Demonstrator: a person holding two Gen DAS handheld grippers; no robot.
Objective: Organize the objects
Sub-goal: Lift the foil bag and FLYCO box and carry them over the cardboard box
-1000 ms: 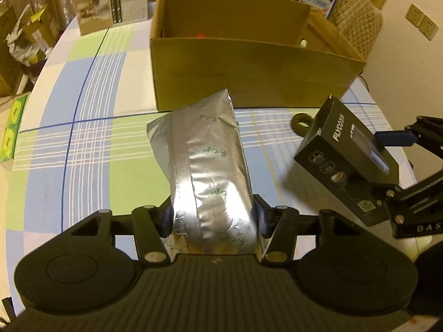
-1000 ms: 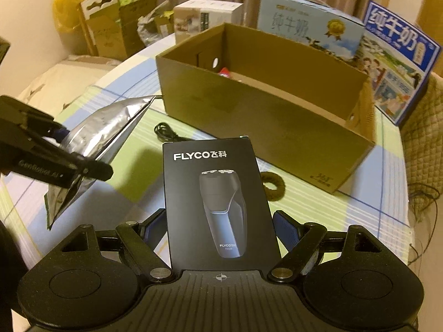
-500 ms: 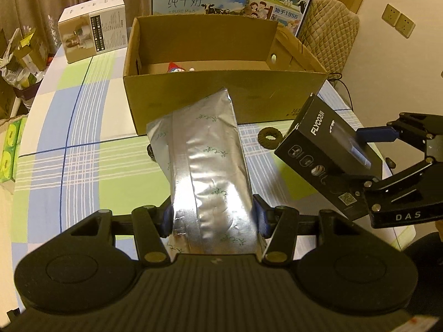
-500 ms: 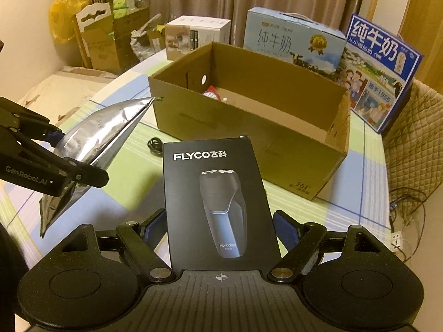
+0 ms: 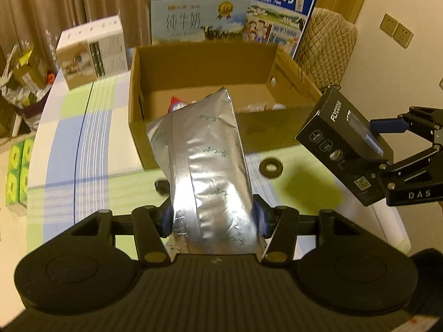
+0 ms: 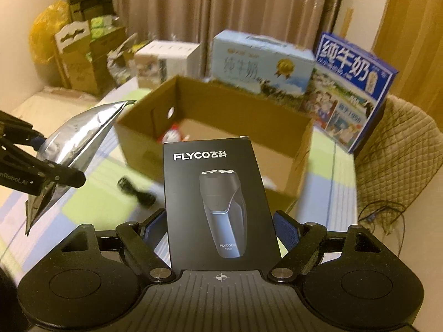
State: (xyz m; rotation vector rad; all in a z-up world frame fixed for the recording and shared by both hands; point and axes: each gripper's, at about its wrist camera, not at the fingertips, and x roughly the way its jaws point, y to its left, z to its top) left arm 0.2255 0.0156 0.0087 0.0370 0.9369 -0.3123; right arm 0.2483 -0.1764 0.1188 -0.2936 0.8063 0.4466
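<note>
In the left wrist view, the left gripper [image 5: 211,218] is clamped on a silver foil pouch [image 5: 206,166] that fills the centre of the frame, its top overlapping the near wall of the open cardboard box [image 5: 193,63] above, while the black shaver box [image 5: 343,149] hangs at the right edge in the other gripper. In the right wrist view, the right gripper [image 6: 221,229] grips the black shaver box [image 6: 218,204] at centre, below the cardboard box [image 6: 221,102], with the pouch [image 6: 74,141] held off the table at the left edge.
</note>
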